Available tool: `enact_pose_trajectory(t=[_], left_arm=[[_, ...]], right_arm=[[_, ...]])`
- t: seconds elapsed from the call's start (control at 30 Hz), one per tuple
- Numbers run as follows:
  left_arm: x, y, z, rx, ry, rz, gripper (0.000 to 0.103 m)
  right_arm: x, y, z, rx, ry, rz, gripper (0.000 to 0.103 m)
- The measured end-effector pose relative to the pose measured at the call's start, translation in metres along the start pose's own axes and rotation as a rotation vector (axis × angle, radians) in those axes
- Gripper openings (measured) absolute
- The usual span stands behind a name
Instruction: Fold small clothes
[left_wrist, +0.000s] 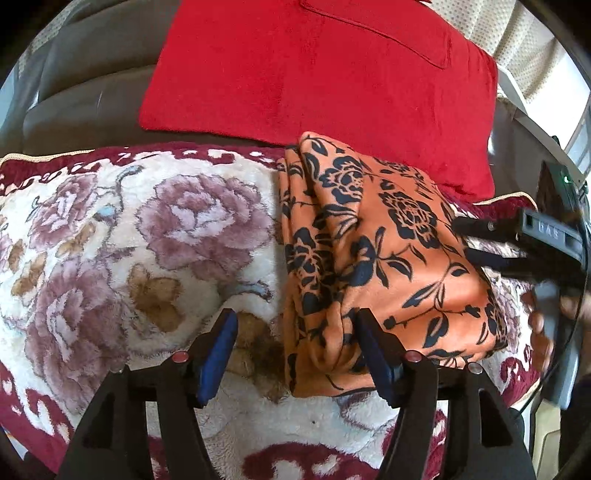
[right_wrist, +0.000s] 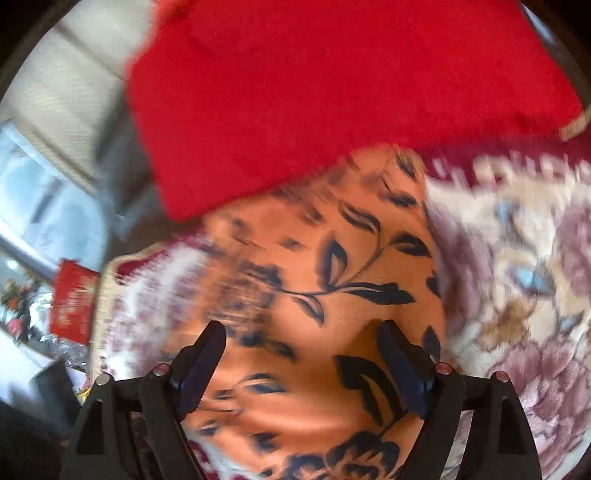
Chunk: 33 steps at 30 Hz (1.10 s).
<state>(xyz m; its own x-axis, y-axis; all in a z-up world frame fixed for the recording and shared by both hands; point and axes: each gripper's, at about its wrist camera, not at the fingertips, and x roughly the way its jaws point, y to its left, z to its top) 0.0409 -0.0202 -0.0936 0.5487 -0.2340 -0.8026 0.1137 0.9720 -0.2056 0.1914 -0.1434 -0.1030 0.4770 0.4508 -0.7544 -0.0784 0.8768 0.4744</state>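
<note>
An orange cloth with black flowers (left_wrist: 373, 251) lies folded on a floral blanket (left_wrist: 129, 240). My left gripper (left_wrist: 295, 332) is open, low over the cloth's near left edge; nothing is between its blue pads. My right gripper (left_wrist: 465, 240) reaches in from the right and its fingers rest at the cloth's right edge. In the right wrist view, which is blurred, the right gripper (right_wrist: 303, 339) is open just above the orange cloth (right_wrist: 325, 280), holding nothing.
A red cushion (left_wrist: 317, 70) leans on the grey sofa back (left_wrist: 85, 85) behind the cloth; it also shows in the right wrist view (right_wrist: 332, 92). The blanket (right_wrist: 517, 277) has a dark red border. A red box (right_wrist: 72, 301) stands at far left.
</note>
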Motion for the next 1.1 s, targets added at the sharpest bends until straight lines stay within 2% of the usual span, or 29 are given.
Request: enact_pose_trajectory(t=[0.1,0.17,0.2,0.27,0.3,0.43,0.57,0.7,0.87,0.93,0.97,1.0,1.07,1.1], left_arm=[[0.0,0.001,0.001,0.01,-0.013,0.02,0.068],[0.002,0.002,0.001,0.005,-0.006,0.019,0.068],[0.002,0.002,0.0,0.005,-0.003,0.019,0.068],[0.001,0.002,0.0,0.006,-0.001,0.023,0.068],[0.0,0.002,-0.001,0.007,-0.002,0.018,0.068],[-0.011,0.001,-0.003,0.023,-0.031,0.043,0.071],[-0.019,-0.002,-0.005,0.01,-0.04,0.042,0.072],[-0.034,-0.013,-0.012,0.037,-0.065,0.046,0.072],[-0.052,-0.018,-0.018,0.04,-0.079,0.059,0.072],[-0.057,-0.017,-0.018,0.037,-0.08,0.066,0.072],[-0.06,-0.016,-0.018,0.037,-0.081,0.07,0.073],[-0.063,-0.015,-0.018,0.041,-0.081,0.075,0.074],[-0.067,-0.014,-0.018,0.049,-0.098,0.086,0.083],[-0.068,-0.014,-0.019,0.049,-0.107,0.092,0.084]], right_arm=[[-0.024,0.023,0.016,-0.052,-0.07,0.052,0.088],[-0.025,0.025,0.027,-0.041,-0.092,0.056,0.088],[-0.016,0.02,0.033,-0.024,-0.077,0.05,0.089],[0.02,-0.005,0.039,0.038,0.042,0.036,0.091],[0.033,-0.017,0.037,0.07,0.074,0.033,0.092],[-0.004,0.0,0.017,0.003,0.002,0.041,0.091],[-0.046,0.019,-0.032,-0.09,-0.064,-0.004,0.091],[-0.067,0.033,-0.077,-0.159,-0.099,-0.037,0.091],[-0.053,0.025,-0.073,-0.169,-0.133,-0.025,0.093],[-0.015,0.007,-0.069,-0.079,-0.023,-0.036,0.093],[-0.008,0.002,-0.071,-0.062,-0.013,-0.041,0.093],[-0.01,0.002,-0.073,-0.072,-0.031,-0.039,0.093],[-0.031,0.014,-0.079,-0.11,-0.078,-0.053,0.093],[-0.041,0.018,-0.083,-0.12,-0.101,-0.066,0.093]])
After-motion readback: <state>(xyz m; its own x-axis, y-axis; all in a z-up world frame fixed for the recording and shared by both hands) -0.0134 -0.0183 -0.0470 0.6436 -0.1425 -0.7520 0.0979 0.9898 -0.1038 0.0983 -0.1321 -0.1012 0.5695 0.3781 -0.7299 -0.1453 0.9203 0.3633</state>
